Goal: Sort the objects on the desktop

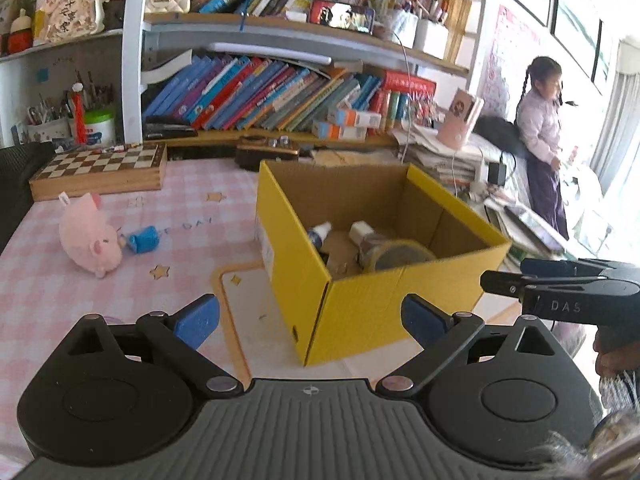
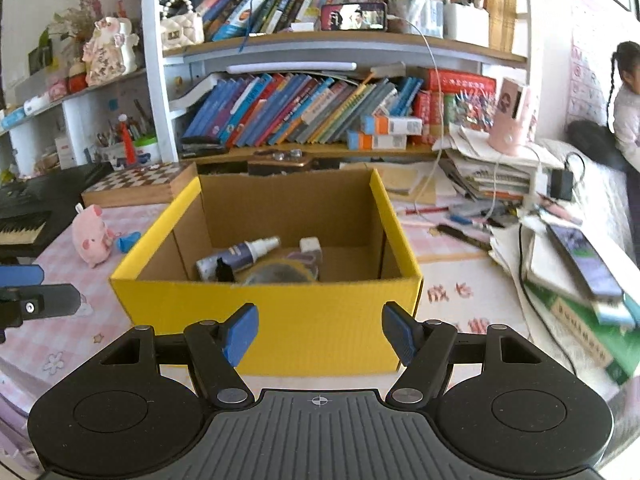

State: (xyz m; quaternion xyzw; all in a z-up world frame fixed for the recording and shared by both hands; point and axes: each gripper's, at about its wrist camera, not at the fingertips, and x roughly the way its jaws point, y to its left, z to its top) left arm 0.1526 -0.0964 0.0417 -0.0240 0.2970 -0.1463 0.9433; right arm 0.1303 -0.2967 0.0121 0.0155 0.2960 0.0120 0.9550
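Observation:
A yellow cardboard box [image 1: 380, 308] [image 2: 280, 300] stands open on the pink checked tablecloth. Inside lie a spray bottle [image 2: 248, 254] [image 1: 320, 234], a roll of tape [image 2: 276, 274] [image 1: 400, 256] and a small white-capped item [image 2: 310, 246]. Left of the box, a pink pig plush [image 1: 90, 240] [image 2: 92, 240] lies beside a small blue object [image 1: 142, 240] [image 2: 128, 241]. My left gripper [image 1: 310, 320] is open wide before the box's near corner, holding nothing. My right gripper [image 2: 320, 334] is open in front of the box's near wall, also holding nothing.
A wooden chessboard box [image 1: 100, 172] sits at the back left, under a shelf full of books [image 1: 280, 96]. Piled papers and books [image 2: 500, 176], a phone [image 2: 584, 260] and pens [image 2: 460, 216] crowd the right. A person [image 1: 540, 128] stands at the far right by the window.

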